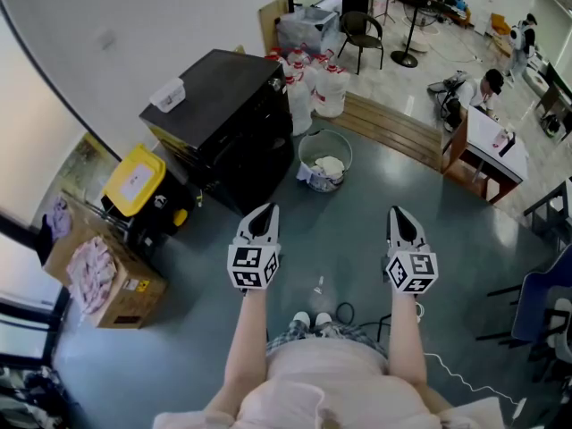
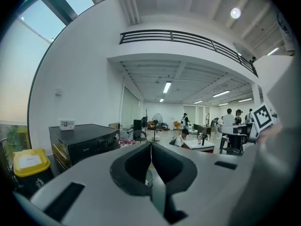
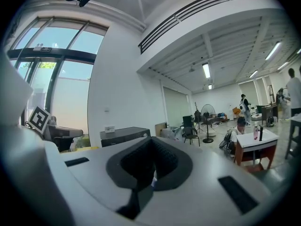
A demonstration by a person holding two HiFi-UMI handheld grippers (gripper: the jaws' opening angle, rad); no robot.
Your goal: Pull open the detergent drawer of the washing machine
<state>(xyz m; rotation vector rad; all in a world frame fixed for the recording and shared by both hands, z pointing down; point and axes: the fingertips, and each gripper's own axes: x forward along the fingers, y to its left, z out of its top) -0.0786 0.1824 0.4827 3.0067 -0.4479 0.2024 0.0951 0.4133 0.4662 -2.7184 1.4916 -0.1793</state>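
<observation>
Against the wall (image 1: 134,25) at the left edge of the floor (image 1: 349,195) stands the washer (image 1: 223,114), well apart from both tools; its drawer is too small to tell. Pointing level, the left tool (image 1: 264,211) and right tool (image 1: 400,213) have jaws together, empty. Arriving closed, they would likely butt the drawer, not grip it.

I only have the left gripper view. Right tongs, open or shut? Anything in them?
Observer: Right tongs are shut, nothing between them.
Operator: Floor clutter out of my frame?
Observer: Head view shows a round pale bucket holding something white, beside the black washing machine.
Operator: Anything past the yellow-lidded bin?
Observer: Nearer you, an open brown cardboard box of pinkish cloth.
</observation>
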